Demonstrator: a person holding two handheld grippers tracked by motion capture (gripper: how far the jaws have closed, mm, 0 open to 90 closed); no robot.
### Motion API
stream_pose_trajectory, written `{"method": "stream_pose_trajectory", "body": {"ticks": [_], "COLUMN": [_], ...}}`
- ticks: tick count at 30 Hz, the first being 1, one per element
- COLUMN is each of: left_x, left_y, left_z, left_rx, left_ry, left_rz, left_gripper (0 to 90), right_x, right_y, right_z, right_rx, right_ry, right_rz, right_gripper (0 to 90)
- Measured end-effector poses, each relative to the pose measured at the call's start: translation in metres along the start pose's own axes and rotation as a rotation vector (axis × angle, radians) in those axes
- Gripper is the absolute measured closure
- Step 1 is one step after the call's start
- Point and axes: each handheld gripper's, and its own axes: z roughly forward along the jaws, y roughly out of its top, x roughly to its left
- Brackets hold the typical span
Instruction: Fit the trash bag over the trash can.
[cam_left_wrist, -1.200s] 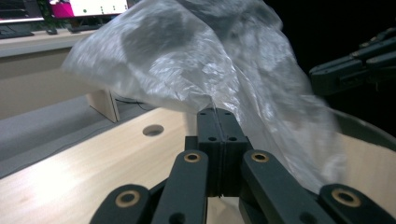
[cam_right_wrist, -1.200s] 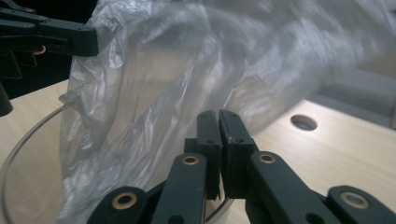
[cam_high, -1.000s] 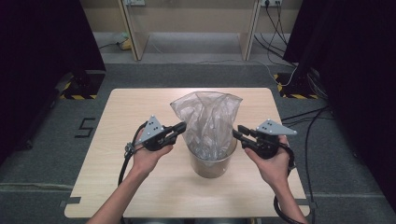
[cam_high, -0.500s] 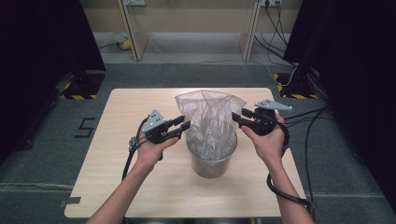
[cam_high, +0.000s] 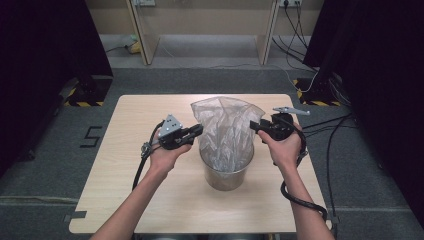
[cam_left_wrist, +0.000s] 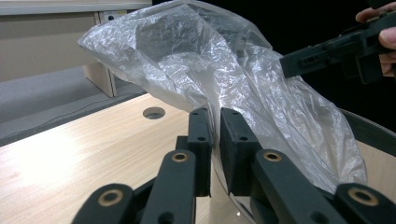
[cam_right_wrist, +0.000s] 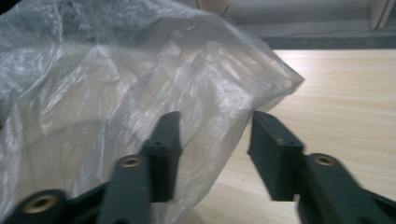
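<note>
A clear plastic bag (cam_high: 225, 131) stands half-tucked in a metal bucket (cam_high: 226, 172) near the middle of the surface (cam_high: 125, 165), a little toward its right edge. The left tongs (cam_left_wrist: 214, 140) have just been closing and now pinch the bag's left side. The right tongs (cam_right_wrist: 212, 140) stand open astride the right side (film between them, not pressed), their jaws having just narrowed. The step looks like spreading the bag's mouth; next, the right tongs need to clamp, then both pull the film outward over the rim.
</note>
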Motion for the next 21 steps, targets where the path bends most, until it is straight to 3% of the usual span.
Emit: {"method": "stream_pose_trajectory", "body": {"ticks": [3,6,9,11,13,15,17,21], "left_x": [0.001,0.001,-0.001,-0.002,-0.001,0.003,0.007,0.018], "left_y": [-0.001,0.000,0.001,0.003,0.004,0.005,0.006,0.005], "left_z": [0.003,0.001,-0.008,-0.018,-0.023,-0.024,-0.021,-0.004], "left_rx": [0.011,0.011,-0.028,-0.075,-0.088,-0.085,-0.065,-0.014], "left_ry": [0.002,0.006,-0.028,-0.024,-0.015,-0.020,-0.010,-0.016], "left_rz": [-0.010,-0.007,-0.004,-0.027,-0.061,-0.122,-0.145,-0.201], "left_gripper": [86.1,88.8,86.8,76.4,62.2,52.1,46.1,45.2], "right_x": [0.000,0.003,0.008,0.012,0.015,0.016,0.017,0.018], "right_y": [-0.002,-0.003,-0.003,-0.006,-0.009,-0.012,-0.015,-0.017], "right_z": [0.000,-0.005,-0.018,-0.028,-0.037,-0.042,-0.045,-0.047], "right_rx": [0.007,-0.019,-0.069,-0.103,-0.127,-0.144,-0.152,-0.152], "right_ry": [0.043,0.065,0.083,0.099,0.115,0.125,0.127,0.134], "right_rz": [-0.003,-0.029,-0.076,-0.110,-0.135,-0.160,-0.177,-0.190], "right_gripper": [80.5,89.7,90.0,90.0,90.0,90.0,90.0,90.0]}}
